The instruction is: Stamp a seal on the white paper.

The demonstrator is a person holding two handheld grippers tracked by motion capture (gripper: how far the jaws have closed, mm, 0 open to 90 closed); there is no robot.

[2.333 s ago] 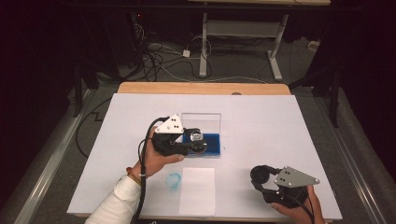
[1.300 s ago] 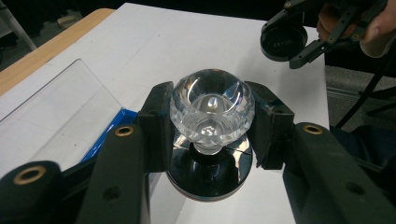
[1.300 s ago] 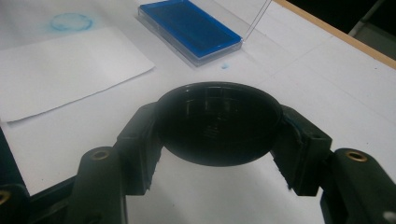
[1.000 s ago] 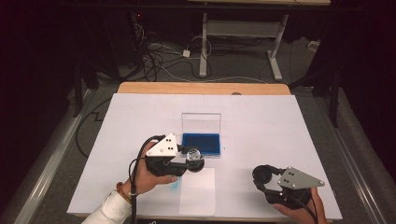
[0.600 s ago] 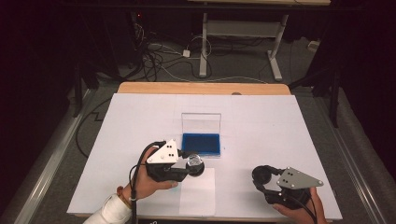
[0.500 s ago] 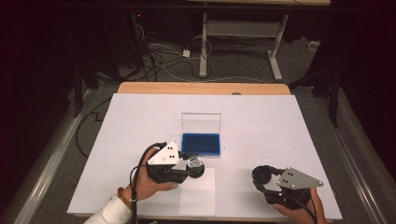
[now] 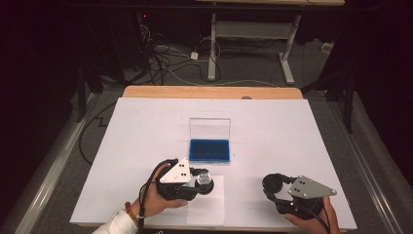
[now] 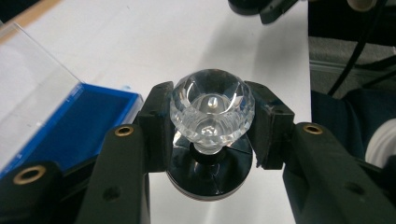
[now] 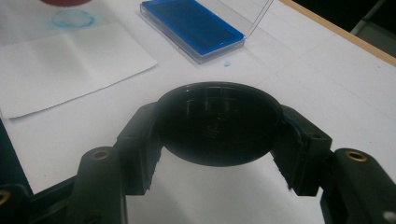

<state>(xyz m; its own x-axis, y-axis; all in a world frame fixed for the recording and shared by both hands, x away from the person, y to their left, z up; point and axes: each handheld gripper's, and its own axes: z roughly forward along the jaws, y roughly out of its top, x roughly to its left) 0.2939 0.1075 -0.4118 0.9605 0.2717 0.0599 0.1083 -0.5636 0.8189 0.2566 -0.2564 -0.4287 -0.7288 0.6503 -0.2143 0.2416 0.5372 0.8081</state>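
The left hand-held gripper (image 7: pixel 204 181), jaws clamped on a crystal-knobbed stamp (image 8: pixel 212 112), has carried it from the blue ink pad (image 7: pixel 209 150) down onto the white paper sheet (image 7: pixel 214 204) on the surface, probably to press a print. The right hand-held gripper (image 7: pixel 272 187) sits closed around the stamp's black cap (image 9: pixel 219 123).

**No readable writing**

We find no text, label, brand, number or sign that we can read. The blue ink pad (image 7: pixel 209 150), the white paper sheet (image 7: pixel 207 207) and the white counter (image 7: pixel 292 131) bear no legible marking.
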